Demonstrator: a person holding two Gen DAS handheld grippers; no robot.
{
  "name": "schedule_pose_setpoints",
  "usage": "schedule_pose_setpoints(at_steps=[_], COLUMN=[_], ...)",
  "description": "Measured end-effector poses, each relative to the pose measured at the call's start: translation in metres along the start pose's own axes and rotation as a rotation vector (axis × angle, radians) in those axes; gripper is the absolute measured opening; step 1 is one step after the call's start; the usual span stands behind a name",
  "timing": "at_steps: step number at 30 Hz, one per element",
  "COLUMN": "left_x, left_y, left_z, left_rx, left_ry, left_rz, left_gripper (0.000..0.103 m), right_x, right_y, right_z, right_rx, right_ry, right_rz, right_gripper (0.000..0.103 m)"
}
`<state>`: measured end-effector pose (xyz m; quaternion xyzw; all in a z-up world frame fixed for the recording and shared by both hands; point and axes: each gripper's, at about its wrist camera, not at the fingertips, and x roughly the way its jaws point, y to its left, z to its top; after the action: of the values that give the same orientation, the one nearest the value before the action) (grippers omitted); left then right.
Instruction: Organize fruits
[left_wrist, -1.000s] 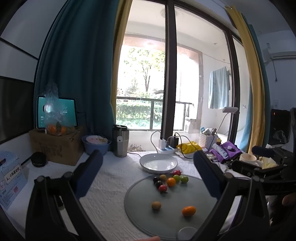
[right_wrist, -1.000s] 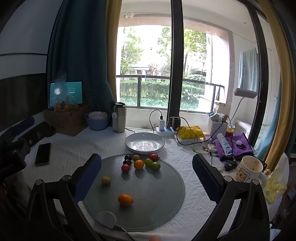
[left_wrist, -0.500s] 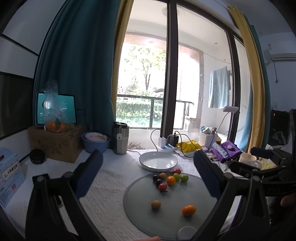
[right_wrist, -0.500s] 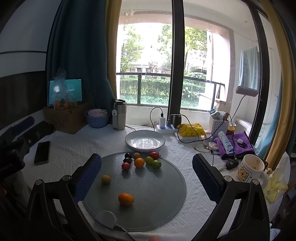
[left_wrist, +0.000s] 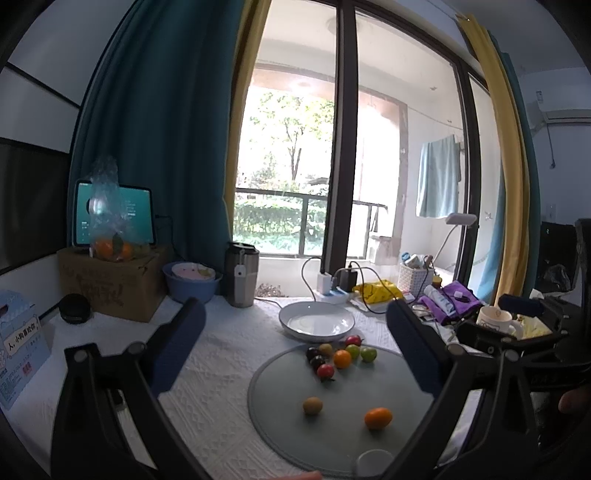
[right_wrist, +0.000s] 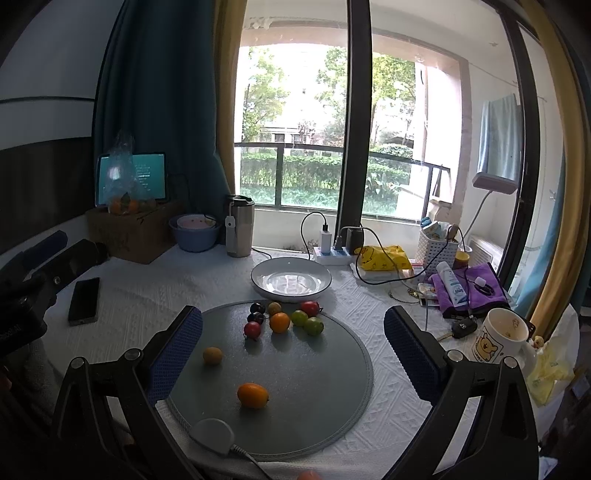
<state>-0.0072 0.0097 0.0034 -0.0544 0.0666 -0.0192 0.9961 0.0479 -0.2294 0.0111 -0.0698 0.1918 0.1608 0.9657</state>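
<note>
Several small fruits lie on a round grey mat (right_wrist: 325, 387) (left_wrist: 280, 417). A cluster of red, dark, orange and green ones (right_wrist: 284, 317) (left_wrist: 340, 356) sits at its far edge. A brownish round fruit (right_wrist: 212, 355) (left_wrist: 312, 405) and an orange oval one (right_wrist: 252, 395) (left_wrist: 378, 418) lie apart, nearer me. An empty white plate (right_wrist: 291, 282) (left_wrist: 317, 320) stands just behind the mat. My left gripper (left_wrist: 295, 343) and right gripper (right_wrist: 293, 343) are both open and empty, held above the table's near side.
A black phone (right_wrist: 84, 301) lies left. A steel tumbler (right_wrist: 239, 225), a blue bowl (right_wrist: 194, 232) and a cardboard box (right_wrist: 133, 230) stand at the back. A mug (right_wrist: 500, 341), purple cloth (right_wrist: 469, 291), cables and power strip (right_wrist: 332, 253) crowd the right. A white round object (right_wrist: 212, 434) rests on the mat's near edge.
Both views have shifted very slightly; the fruits, plate and grippers' opening are unchanged.
</note>
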Motion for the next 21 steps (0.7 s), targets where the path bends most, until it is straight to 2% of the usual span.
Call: schedule_pose_setpoints(at_steps=[7, 13, 21], left_x=[0.002, 0.017, 0.052], left_y=[0.003, 0.004, 0.008], left_z=[-0.003, -0.012, -0.039], left_rx=[-0.01, 0.004, 0.006], left_ry=[0.023, 0.1, 0.262], left_rz=[-0.005, 0.008, 0.002], left_gripper=[0.099, 0.099, 0.099], right_x=[0.009, 0.029, 0.068], right_y=[0.006, 0.009, 0.016], right_z=[-0.002, -0.012, -0.035], right_rx=[-0.01, -0.004, 0.002], right_ry=[0.024, 0.093, 0.23], right_rz=[0.015, 0.032, 0.061], right_gripper=[0.101, 0.101, 0.1])
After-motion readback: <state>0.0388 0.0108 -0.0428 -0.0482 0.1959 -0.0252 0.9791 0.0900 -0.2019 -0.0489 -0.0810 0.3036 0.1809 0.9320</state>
